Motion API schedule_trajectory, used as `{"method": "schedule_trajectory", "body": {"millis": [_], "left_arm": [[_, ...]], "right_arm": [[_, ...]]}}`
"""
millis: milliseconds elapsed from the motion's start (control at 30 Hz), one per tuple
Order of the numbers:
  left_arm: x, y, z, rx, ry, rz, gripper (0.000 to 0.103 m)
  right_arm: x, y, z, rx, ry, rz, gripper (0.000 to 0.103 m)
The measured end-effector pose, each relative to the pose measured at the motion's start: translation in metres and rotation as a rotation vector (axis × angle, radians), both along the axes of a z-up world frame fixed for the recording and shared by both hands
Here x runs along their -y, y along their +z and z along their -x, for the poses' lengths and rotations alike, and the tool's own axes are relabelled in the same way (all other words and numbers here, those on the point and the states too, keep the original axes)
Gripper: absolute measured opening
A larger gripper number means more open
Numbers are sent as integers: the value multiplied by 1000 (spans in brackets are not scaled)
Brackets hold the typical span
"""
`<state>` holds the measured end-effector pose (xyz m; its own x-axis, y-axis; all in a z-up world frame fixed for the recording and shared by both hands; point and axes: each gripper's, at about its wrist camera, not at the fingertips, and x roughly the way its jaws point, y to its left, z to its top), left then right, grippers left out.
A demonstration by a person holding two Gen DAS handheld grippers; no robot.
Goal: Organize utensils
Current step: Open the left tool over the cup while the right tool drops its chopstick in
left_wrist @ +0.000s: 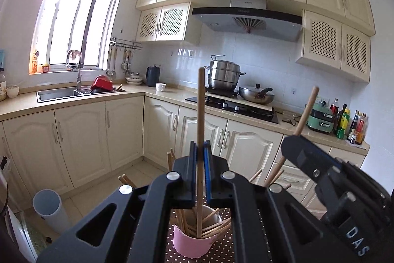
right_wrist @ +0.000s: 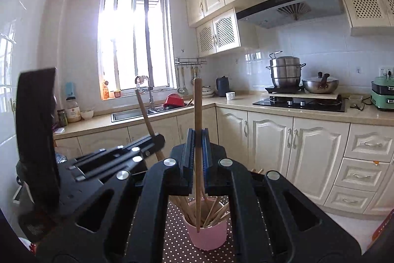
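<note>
A pink cup [left_wrist: 190,244] [right_wrist: 209,236] with several wooden chopsticks stands on a brown dotted cloth [right_wrist: 176,238], below both grippers. My left gripper [left_wrist: 200,147] is shut on one upright chopstick [left_wrist: 200,102] whose lower end reaches into the cup. My right gripper [right_wrist: 198,134] is shut on another upright chopstick [right_wrist: 197,105], its tip also inside the cup. Each gripper shows in the other's view: the right one [left_wrist: 290,146] with its stick at the right, the left one [right_wrist: 157,139] with its stick at the left.
A white cylindrical holder [left_wrist: 49,208] stands at the lower left. Beyond the table are cream cabinets, a sink [left_wrist: 59,94] under the window, a hob with a steel pot [left_wrist: 224,75] and a wok, a white mug [left_wrist: 160,86], and bottles [left_wrist: 352,125] at the counter's right end.
</note>
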<state>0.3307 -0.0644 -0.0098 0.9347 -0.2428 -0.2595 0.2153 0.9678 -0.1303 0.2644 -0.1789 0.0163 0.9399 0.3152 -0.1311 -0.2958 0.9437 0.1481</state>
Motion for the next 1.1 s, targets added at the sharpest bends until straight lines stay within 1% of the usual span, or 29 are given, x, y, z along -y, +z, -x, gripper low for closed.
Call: {"method": "schedule_trajectory", "body": {"millis": [133,367,433,467,500,567,633,700,800,900,1100], "left_arm": [[1,-13,-7,-38,-6,-16,6],[-4,-24,-4,-56,1,-41,7],[-6,-25,-2,-61,1,-45,13],[-8,-25,0,-56,8,-49,24],[-8,-24,2,-48,14,-51,30],[-11,-23,8,-38,29,-60,31],[-14,-23,11,-38,34,-64,33],[-19,-23,15,-39,56,-69,44],[-27,-25,22,-38,79,-77,53],[-36,-24,26,-36,96,-87,60],[-63,-29,30,-53,132,-76,63]], "right_arm": [[-2,-3,-4,-7,4,-3,6],[-6,-4,-5,-19,10,-5,6],[-6,-4,-6,-20,10,-8,6],[-6,-3,-6,-20,9,-8,6],[-6,-3,-6,-21,11,-6,6],[-7,-2,-6,-18,9,-5,6],[-7,-2,-5,-14,9,-5,6],[-8,-1,-4,-7,5,-7,6],[-9,0,-4,4,2,-12,6],[-11,0,-3,14,0,-15,6],[-18,-1,-5,29,-3,-11,6]]}}
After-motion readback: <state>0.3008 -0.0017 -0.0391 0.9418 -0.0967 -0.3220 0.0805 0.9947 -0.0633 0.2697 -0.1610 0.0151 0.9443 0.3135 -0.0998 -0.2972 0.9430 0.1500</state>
